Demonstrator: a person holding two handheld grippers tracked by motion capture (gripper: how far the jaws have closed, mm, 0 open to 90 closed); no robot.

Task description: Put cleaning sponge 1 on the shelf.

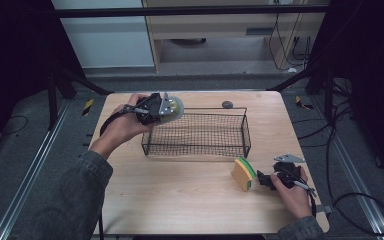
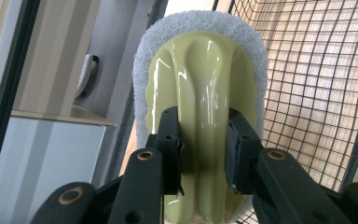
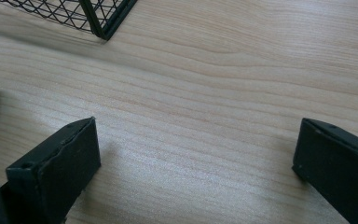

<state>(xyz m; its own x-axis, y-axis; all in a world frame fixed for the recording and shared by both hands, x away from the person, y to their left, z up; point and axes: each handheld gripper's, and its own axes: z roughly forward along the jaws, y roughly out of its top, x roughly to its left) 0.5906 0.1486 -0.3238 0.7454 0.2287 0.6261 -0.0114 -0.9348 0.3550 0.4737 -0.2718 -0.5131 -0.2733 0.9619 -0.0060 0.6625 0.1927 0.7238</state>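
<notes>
Near the worktop's (image 1: 180, 210) front right corner, the right tool (image 1: 265, 181) rests with jaws wide and empty, just beside the upright sponge (image 1: 243, 174). Farther off, at the wire basket's (image 1: 198, 149) far left corner, the left tool (image 1: 156, 111) clamps the scrub brush (image 2: 204, 93) by its handle ridge. The carry seems in hand; next comes lowering it inside the basket and releasing.

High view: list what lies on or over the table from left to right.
Left tool holding the scrub brush → wire basket → small dark round thing → sponge → right tool.
</notes>
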